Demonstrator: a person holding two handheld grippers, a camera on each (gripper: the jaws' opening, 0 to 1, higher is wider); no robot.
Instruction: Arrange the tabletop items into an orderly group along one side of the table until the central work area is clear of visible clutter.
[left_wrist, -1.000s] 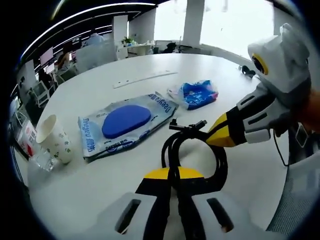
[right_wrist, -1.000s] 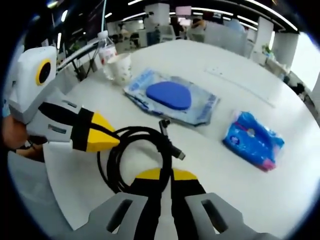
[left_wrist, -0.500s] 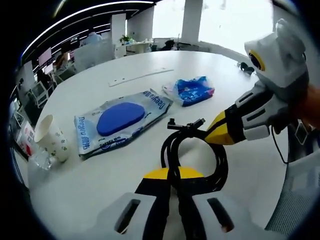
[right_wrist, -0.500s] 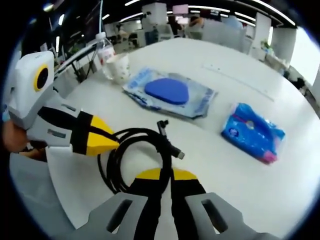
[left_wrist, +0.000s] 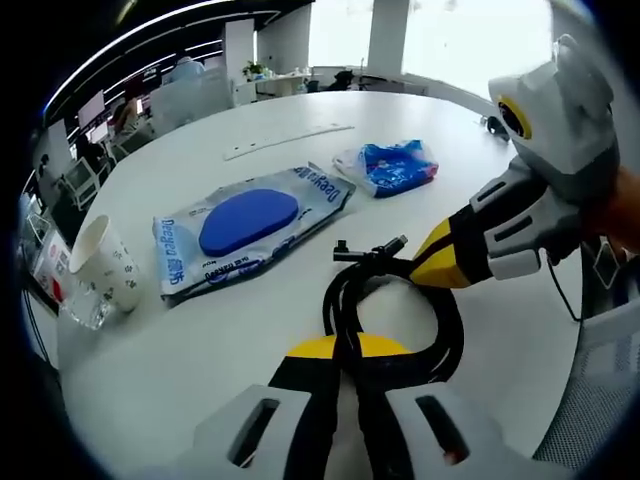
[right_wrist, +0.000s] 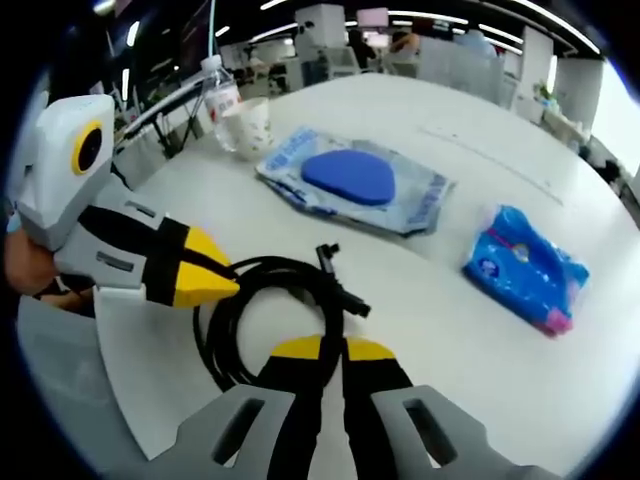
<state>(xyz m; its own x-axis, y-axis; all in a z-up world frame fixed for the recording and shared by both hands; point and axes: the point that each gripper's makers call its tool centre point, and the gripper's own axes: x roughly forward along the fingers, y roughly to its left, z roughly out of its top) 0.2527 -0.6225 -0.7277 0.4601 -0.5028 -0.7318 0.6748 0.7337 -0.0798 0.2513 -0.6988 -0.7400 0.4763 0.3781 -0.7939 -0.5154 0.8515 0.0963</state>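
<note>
A coiled black cable (left_wrist: 441, 340) lies on the white table (left_wrist: 180, 350) near its edge. My left gripper (left_wrist: 347, 350) is shut on the near side of the coil. My right gripper (left_wrist: 420, 268) comes in from the right, its yellow tips closed on the coil beside the plug ends. In the right gripper view the cable (right_wrist: 214, 340) runs between my right gripper (right_wrist: 334, 348), shut on it, and my left gripper (right_wrist: 232, 284) at the left. Beyond it lie a wet-wipes pack (left_wrist: 250, 225) with a blue lid and a blue tissue pack (left_wrist: 395, 165).
A paper cup (left_wrist: 100, 265) stands at the table's left edge, next to a water bottle (right_wrist: 218, 95). A thin white strip (left_wrist: 285, 142) lies further back. The wipes pack (right_wrist: 360, 180) and tissue pack (right_wrist: 525, 265) sit mid-table. A mesh chair (left_wrist: 600, 400) stands at the right.
Both grippers stay shut on the cable. The views have shifted slightly with the hands; the packs, cup and strip have not moved on the table.
</note>
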